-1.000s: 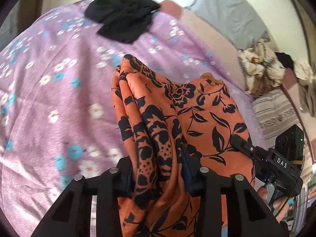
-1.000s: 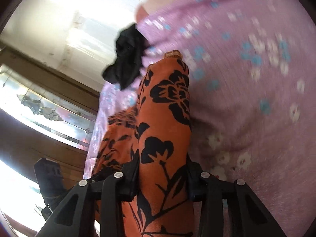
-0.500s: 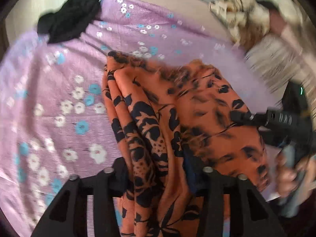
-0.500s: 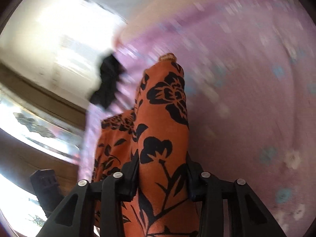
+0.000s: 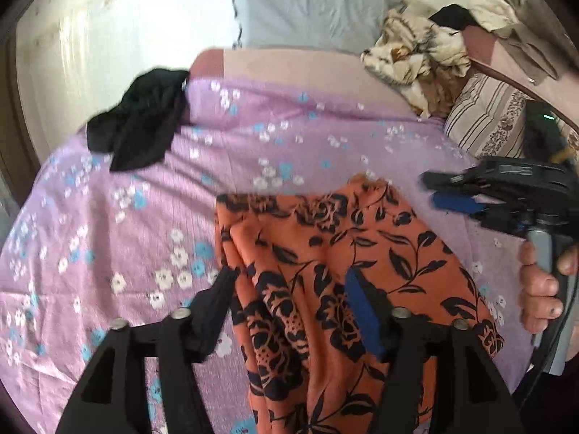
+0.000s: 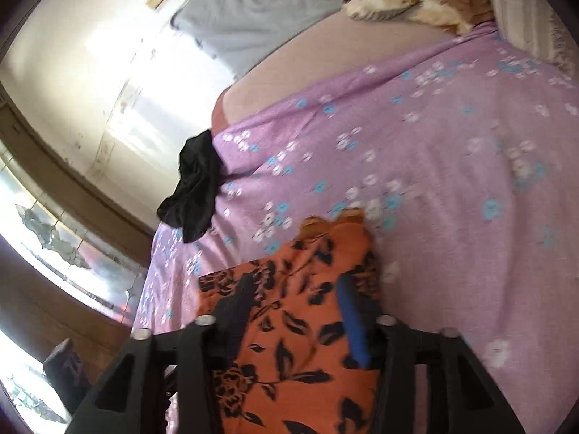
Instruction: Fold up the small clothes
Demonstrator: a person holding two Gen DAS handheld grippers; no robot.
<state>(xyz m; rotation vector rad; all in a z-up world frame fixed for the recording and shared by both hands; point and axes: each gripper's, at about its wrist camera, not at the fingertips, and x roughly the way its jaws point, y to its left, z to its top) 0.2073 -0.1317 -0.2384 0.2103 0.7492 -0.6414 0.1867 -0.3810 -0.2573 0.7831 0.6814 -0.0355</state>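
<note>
An orange garment with a black flower print (image 5: 343, 249) lies spread on the purple flowered bedsheet (image 5: 108, 235). My left gripper (image 5: 289, 300) is over its near part. Its jaws are opening, and the cloth lies loose between and under them. My right gripper (image 5: 430, 190), held by a hand, is at the garment's right edge. In its own view the right gripper (image 6: 295, 303) hangs over the flat orange garment (image 6: 289, 361). Its jaws are closing, and the pads do not press on the cloth.
A black garment (image 5: 141, 123) lies crumpled at the sheet's far left edge. Behind it stand a grey pillow (image 5: 307, 3), a pile of crumpled clothes (image 5: 416, 54) and a striped pillow (image 5: 485, 115). The wall and a window are to the left.
Both grippers had the orange garment bunched between their fingers. Both have since let go, and the garment lies flatter on the sheet. Both hands have drawn back.
</note>
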